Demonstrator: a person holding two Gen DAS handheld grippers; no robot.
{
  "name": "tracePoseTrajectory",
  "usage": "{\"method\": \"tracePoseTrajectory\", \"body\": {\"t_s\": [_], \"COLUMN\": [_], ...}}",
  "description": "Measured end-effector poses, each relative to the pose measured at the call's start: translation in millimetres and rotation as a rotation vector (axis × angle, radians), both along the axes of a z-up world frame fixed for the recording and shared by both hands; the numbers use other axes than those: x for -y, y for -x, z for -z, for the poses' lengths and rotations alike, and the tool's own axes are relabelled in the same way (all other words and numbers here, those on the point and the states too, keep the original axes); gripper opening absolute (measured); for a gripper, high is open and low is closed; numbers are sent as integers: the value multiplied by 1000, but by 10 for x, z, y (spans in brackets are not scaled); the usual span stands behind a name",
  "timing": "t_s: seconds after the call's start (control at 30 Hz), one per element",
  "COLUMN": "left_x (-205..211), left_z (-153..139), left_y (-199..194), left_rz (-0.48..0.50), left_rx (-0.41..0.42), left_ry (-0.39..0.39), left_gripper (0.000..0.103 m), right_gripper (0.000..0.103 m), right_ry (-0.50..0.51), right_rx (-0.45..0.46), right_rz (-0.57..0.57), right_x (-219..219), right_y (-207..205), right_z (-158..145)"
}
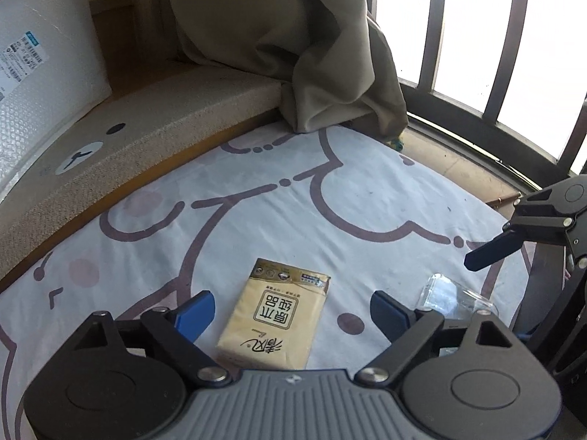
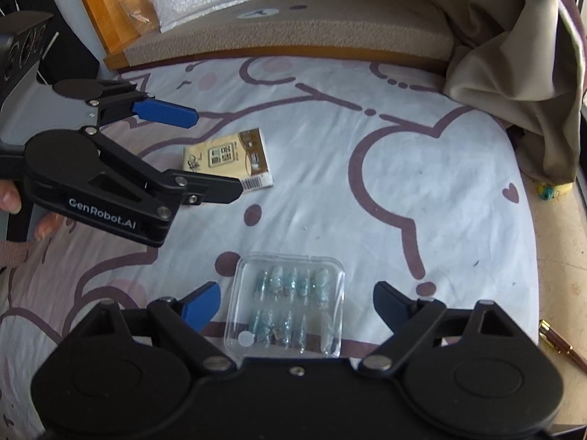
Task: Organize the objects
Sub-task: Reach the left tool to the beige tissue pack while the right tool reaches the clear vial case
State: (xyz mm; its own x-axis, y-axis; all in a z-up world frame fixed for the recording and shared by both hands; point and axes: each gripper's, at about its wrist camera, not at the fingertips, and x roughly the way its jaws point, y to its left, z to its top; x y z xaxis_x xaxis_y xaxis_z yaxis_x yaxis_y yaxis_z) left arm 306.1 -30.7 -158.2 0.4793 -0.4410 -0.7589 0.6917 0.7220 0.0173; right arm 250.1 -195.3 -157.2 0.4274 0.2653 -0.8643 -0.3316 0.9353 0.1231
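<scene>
Right wrist view: left tool point(image 2: 220, 154) (marked "GenRobot.AI") and right tool point(image 2: 295, 302) both spread apart.

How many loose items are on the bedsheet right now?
2: tissue pack between the open left gripper's fingers, clear plastic case between the open right gripper's; others may be hidden.

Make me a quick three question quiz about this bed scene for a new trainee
1. True or false: the left claw is shut on the tan paper tissue pack.
2. Which item lies between the right claw's open fingers? A) brown pen B) clear plastic case of small blue pieces C) beige curtain
3. Fill in: both items rest on the white ____ printed bedsheet.

Key: 1 false; 2 B; 3 bear
</scene>
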Motion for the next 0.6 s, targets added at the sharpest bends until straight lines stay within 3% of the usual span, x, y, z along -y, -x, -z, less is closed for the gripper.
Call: {"method": "tracePoseTrajectory", "body": {"t_s": [0.4,0.6], "left_x": [124,116], "left_z": [230,257], "left_y": [-78,-130], "left_rz": [23,-26], "left_rx": [-29,-41], "left_ry": [-92,-74], "left_gripper": [85,83], "right_gripper": [84,82], "right_ry": [30,37], "right_rx": [-79,-72], "right_rz": [31,64], "right_x": [-105,-110], "right_y": [-55,-47], "right_z": [147,153]}}
